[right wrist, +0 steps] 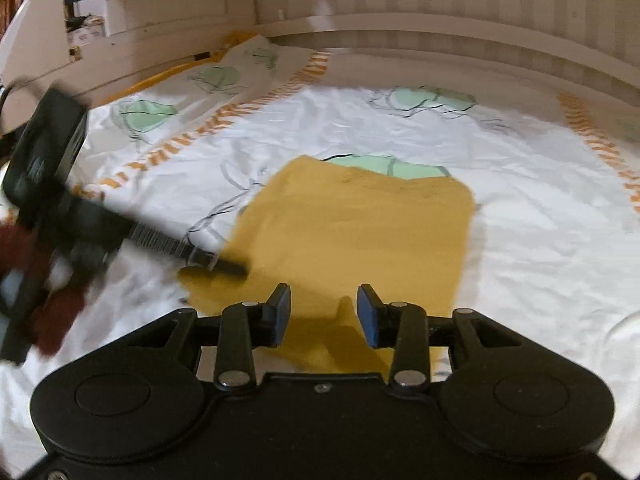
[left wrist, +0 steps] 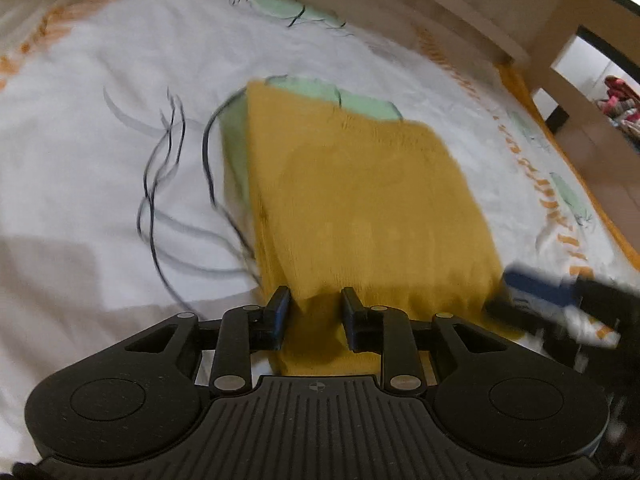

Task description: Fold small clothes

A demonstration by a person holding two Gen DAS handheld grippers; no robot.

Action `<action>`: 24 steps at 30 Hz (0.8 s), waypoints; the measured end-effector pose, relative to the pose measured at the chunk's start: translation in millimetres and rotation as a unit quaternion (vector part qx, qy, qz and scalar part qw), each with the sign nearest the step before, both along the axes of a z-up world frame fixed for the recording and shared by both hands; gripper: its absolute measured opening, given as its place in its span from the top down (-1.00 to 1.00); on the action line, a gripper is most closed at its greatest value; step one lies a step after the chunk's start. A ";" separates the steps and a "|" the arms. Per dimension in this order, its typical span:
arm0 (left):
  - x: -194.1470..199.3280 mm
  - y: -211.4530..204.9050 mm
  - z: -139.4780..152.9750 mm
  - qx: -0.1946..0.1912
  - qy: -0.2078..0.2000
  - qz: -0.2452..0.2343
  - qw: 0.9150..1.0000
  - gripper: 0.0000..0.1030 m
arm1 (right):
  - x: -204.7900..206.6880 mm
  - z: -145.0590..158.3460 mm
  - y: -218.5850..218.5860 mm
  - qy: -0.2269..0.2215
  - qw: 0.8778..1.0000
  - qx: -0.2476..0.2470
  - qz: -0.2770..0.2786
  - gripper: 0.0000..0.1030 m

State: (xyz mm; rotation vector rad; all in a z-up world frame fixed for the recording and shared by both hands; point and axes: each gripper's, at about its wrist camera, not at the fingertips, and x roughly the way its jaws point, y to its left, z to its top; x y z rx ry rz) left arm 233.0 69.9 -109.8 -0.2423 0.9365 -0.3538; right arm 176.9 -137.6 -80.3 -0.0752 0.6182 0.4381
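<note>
A: Start at the left gripper (left wrist: 315, 307). The 2 jaws stand a narrow way apart, blue pads facing each other, and they grip nothing. The mustard cloth (left wrist: 360, 208) lies under and beyond them, its near edge showing in the gap.

B: The right gripper (right wrist: 323, 307) sits a bit wider, jaws parted and also empty. Same mustard cloth (right wrist: 360, 224) below it, and a small raised peak of fabric shows between the pads, touching neither as far as I can see.

A: From the left wrist view the cloth is a folded block, and the layers show along its left edge. It lies flat in the middle of the white bedsheet (left wrist: 100, 160).

B: Flat here too, roughly square, its far edge covering part of a green leaf print (right wrist: 384, 164). The bedsheet (right wrist: 540, 240) carries orange dashed bands on the left and right.

A: Blurred at my right edge is the other tool, blue pads over the cloth's near right corner.

B: I see the left gripper (right wrist: 232, 267) at my left, blurred, its tip on or just above the cloth's near left corner; I cannot tell whether it touches. A dark red sleeve (right wrist: 52, 320) sits behind it.

A: Far right, pale wooden furniture (left wrist: 560, 60).

B: Far side, a pale slatted headboard (right wrist: 440, 0).
</note>
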 end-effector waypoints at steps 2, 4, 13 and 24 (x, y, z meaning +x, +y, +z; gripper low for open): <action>1.1 3.6 -1.4 -0.015 0.000 0.009 1.000 0.49 | 9.1 2.7 -4.1 -0.009 1.000 -0.007 -0.009 -0.06; 5.0 8.5 -0.6 -0.031 0.011 0.018 0.999 0.49 | 22.3 6.8 -6.3 -0.016 1.000 -0.015 -0.014 -0.13; 3.6 3.8 -1.4 -0.028 0.012 0.022 0.999 0.45 | 100.5 -2.1 28.3 -0.025 0.998 -0.054 0.014 -0.13; -2.2 6.4 2.1 -0.020 0.008 0.020 1.000 0.19 | 125.4 -31.1 -21.9 0.017 0.995 -0.071 -0.062 -0.32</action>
